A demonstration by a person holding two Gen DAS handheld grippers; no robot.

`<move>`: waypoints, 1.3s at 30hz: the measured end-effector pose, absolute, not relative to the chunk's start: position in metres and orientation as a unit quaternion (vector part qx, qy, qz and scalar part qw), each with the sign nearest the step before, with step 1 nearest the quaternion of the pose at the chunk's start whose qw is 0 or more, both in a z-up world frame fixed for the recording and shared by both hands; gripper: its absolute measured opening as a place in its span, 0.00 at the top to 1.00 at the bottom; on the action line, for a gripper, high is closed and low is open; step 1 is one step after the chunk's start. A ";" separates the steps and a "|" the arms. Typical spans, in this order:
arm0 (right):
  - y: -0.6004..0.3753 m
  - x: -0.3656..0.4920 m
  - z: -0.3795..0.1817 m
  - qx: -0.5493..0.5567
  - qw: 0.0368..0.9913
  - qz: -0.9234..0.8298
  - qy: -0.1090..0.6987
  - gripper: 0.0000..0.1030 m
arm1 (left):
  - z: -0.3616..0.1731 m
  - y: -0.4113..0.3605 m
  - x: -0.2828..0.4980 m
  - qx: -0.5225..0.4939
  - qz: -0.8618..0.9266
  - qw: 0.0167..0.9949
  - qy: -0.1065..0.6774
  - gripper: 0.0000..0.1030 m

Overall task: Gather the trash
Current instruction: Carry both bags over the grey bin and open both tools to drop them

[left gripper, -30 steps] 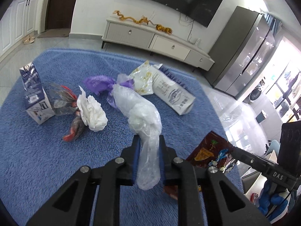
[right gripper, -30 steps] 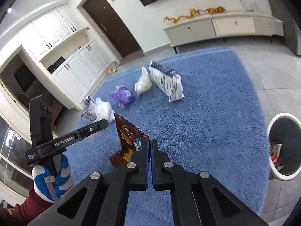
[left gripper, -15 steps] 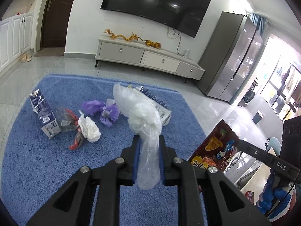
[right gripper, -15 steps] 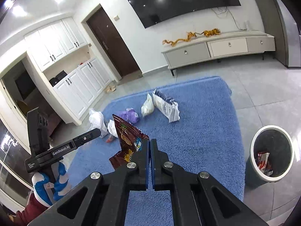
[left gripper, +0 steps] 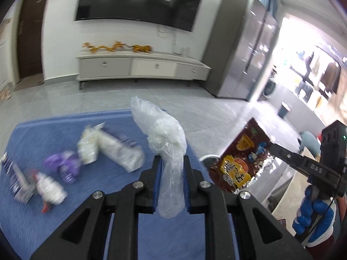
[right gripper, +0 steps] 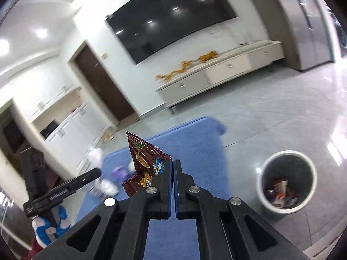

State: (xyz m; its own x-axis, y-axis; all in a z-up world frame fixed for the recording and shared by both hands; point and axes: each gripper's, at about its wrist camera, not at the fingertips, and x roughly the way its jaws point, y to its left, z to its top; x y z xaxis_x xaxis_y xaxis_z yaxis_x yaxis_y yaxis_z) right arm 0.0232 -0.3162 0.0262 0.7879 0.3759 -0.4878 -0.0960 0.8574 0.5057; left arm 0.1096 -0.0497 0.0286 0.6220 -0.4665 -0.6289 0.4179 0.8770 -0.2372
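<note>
left gripper (left gripper: 171, 169) was clamped on the neck of a limp clear plastic bag (left gripper: 161, 134) held above the blue rug (left gripper: 65, 216), right gripper (right gripper: 172, 173) pinched the crinkly snack wrapper (right gripper: 145, 162) by its edge near the bin (right gripper: 286, 184) (both judged light, slippery; grip bunched folds).

The left wrist camera is looking forward past the left claw (left gripper: 172, 169), raised above the blue rug (left gripper: 32, 223). The right wrist camera is facing likewise, with the bin (right gripper: 263, 186) at 3 o'clock. Both are sharing the rug and the TV wall (left gripper: 60, 32).
</note>
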 end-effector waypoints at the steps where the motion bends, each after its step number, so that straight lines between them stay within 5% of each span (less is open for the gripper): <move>1: -0.327 0.025 0.025 0.237 0.917 0.117 0.299 0.98 | 0.029 -0.067 0.116 -0.026 -0.256 0.896 0.361 0.84; 19: -0.496 0.103 -0.070 0.263 0.874 -0.107 0.395 0.98 | -0.064 -0.340 0.216 0.074 -0.359 0.799 0.477 0.84; 33: -0.522 0.144 -0.166 0.266 0.808 -0.171 0.497 0.97 | -0.151 -0.399 0.260 0.076 -0.356 0.746 0.557 0.82; 39: -0.534 0.157 -0.184 0.283 0.795 -0.166 0.511 0.94 | -0.167 -0.397 0.268 0.049 -0.350 0.740 0.573 0.53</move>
State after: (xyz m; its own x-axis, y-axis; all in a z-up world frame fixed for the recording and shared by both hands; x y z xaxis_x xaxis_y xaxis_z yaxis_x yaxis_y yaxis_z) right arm 0.1568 -0.5337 -0.1838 0.4224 0.0250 -0.9061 0.5530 0.7849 0.2794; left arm 0.2681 -0.3967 -0.1665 0.0988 -0.4611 -0.8818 0.5730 0.7509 -0.3284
